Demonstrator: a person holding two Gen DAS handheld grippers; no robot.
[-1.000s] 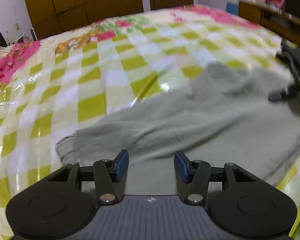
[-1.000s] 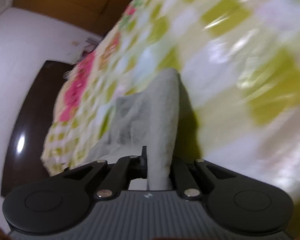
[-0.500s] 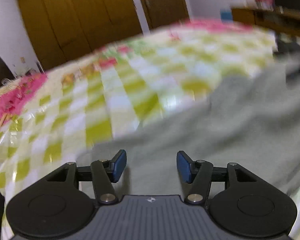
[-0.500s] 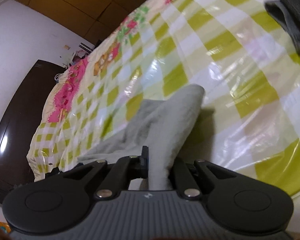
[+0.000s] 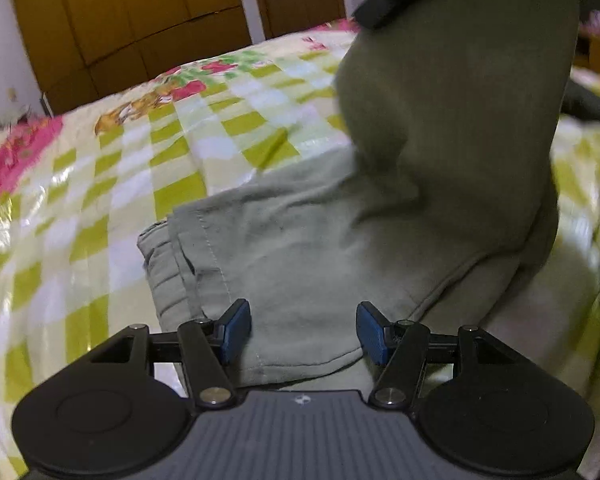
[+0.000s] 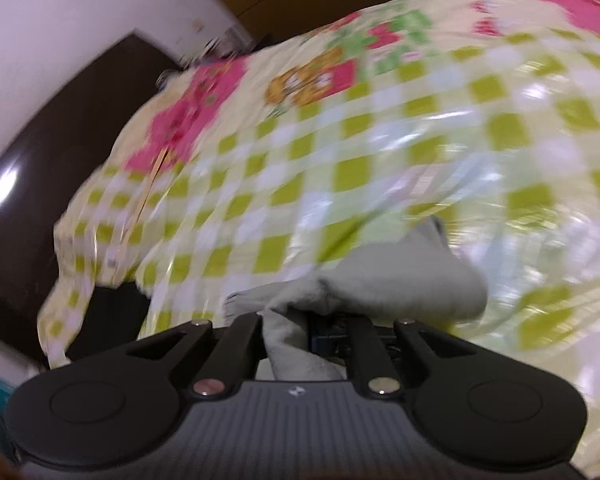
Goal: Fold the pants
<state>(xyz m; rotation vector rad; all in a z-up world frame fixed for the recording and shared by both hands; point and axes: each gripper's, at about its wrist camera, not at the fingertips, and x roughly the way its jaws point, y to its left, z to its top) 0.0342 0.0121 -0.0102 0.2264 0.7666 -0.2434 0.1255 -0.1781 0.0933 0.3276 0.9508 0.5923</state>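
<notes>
We judge the grey-green pants (image 5: pixel 300 248), part flat on the bed (image 5: pixel 112 184), soft and limp, so our right tool (image 6: pixel 324 332) pinches a bunched fold while our left tool (image 5: pixel 302 330) gapes wide over the hem.

Checked bedspread (image 5: pixel 112 184) carries grey-green pants (image 5: pixel 300 248)

A glossy bedcover (image 5: pixel 112 184) checked in lime green, white and pale yellow, with pink floral patches, is seen. Sage-green cotton pants (image 5: pixel 300 248) are plain, pale-stitched.
</notes>
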